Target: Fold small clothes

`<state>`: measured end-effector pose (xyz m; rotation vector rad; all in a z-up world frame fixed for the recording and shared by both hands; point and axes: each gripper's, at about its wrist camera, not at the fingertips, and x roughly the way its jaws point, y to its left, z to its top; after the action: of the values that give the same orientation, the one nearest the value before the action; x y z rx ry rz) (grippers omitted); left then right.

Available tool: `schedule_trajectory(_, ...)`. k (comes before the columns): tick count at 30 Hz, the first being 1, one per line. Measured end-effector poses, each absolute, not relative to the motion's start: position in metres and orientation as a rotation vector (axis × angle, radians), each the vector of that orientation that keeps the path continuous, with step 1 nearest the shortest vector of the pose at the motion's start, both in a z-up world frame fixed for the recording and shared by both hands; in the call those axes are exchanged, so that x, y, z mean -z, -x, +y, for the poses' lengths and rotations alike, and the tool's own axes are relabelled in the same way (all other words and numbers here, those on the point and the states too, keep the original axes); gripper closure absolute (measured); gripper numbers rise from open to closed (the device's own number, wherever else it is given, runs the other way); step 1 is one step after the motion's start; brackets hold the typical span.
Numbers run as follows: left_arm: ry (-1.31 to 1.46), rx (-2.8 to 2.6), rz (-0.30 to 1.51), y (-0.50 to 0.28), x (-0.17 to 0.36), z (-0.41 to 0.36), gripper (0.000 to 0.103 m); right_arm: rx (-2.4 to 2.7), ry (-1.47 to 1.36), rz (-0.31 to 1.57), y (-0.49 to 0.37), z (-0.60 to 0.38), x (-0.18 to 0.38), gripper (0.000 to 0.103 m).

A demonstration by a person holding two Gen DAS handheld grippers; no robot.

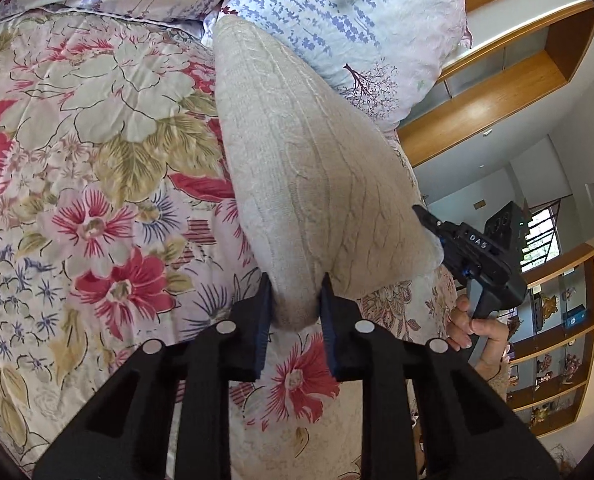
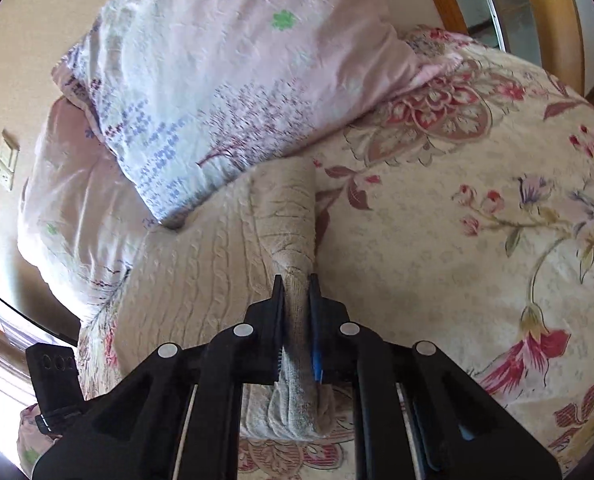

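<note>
The left gripper (image 1: pixel 295 294) has its two black fingers nearly closed on a bunched corner of a cream cable-knit garment (image 1: pixel 297 152), and the right gripper (image 2: pixel 296 290) pinches another gathered corner of the same knit (image 2: pixel 201 264) between narrowly parted pads. In the left view the right gripper (image 1: pixel 429 220) bites the adjacent corner, the person's hand (image 1: pixel 477 332) on its handle. The garment's long axis runs away from both grippers toward the pillows, its far end lying against a lavender-printed pillow (image 1: pixel 337 20). The knit is soft and ribbed with braided cables, sagging onto a quilted floral bedspread (image 1: pixel 77 160). Wooden shelves (image 1: pixel 557 360) stand beyond the bed.
</note>
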<state>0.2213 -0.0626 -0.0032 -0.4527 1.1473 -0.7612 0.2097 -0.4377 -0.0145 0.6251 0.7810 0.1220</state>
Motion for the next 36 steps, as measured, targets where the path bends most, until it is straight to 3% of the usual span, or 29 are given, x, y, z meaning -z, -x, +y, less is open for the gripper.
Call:
schedule_trajectory(8,0.334,0.755,1.108,-0.211,0.002,-0.062,0.085,-0.1,-0.616,0.794,-0.209,-0.437,0.024,0.091)
schedule_trajectory(11,0.313,0.765,1.075,-0.208,-0.007,-0.064,0.078,-0.121,-0.644,0.785,-0.207,-0.441,0.016,0.088)
schedule_trajectory(12,0.315,0.773,1.057,-0.206,-0.012,-0.063,0.071,-0.127,-0.665,0.775,-0.206,-0.445,0.012,0.079)
schedule_trajectory(13,0.326,0.782,1.035,-0.206,-0.017,-0.061,0.057,-0.13,-0.691,0.761,-0.206,-0.45,0.007,0.071)
schedule_trajectory(14,0.344,0.792,1.011,-0.206,-0.021,-0.058,0.049,-0.133,-0.718,0.735,-0.207,-0.455,0.003,0.051)
schedule_trajectory(15,0.365,0.79,0.983,-0.208,-0.027,-0.054,0.037,-0.137,-0.745,0.706,-0.209,-0.461,-0.002,0.037)
schedule_trajectory(20,0.479,0.718,0.947,-0.24,-0.038,-0.047,0.031,-0.159,-0.795,0.729,-0.248,-0.466,-0.004,0.037)
schedule_trajectory(23,0.493,0.67,0.975,-0.262,-0.034,-0.053,0.031,-0.161,-0.791,0.79,-0.272,-0.459,0.005,0.04)
schedule_trajectory(25,0.511,0.651,1.005,-0.272,-0.027,-0.057,0.031,-0.175,-0.769,0.831,-0.279,-0.449,0.01,0.055)
schedule_trajectory(27,0.528,0.644,1.032,-0.278,-0.022,-0.063,0.031,-0.171,-0.715,0.808,-0.277,-0.442,0.008,0.086)
schedule_trajectory(28,0.534,0.643,1.04,-0.28,-0.019,-0.065,0.031,-0.161,-0.685,0.766,-0.272,-0.441,0.001,0.092)
schedule_trajectory(32,0.529,0.643,1.05,-0.282,-0.013,-0.073,0.031,-0.102,-0.682,0.654,-0.254,-0.453,-0.015,0.095)
schedule_trajectory(33,0.528,0.645,1.051,-0.282,-0.012,-0.074,0.031,-0.065,-0.672,0.666,-0.254,-0.457,-0.013,0.1)
schedule_trajectory(36,0.52,0.647,1.051,-0.283,-0.01,-0.078,0.031,-0.04,-0.688,0.762,-0.262,-0.46,0.01,0.1)
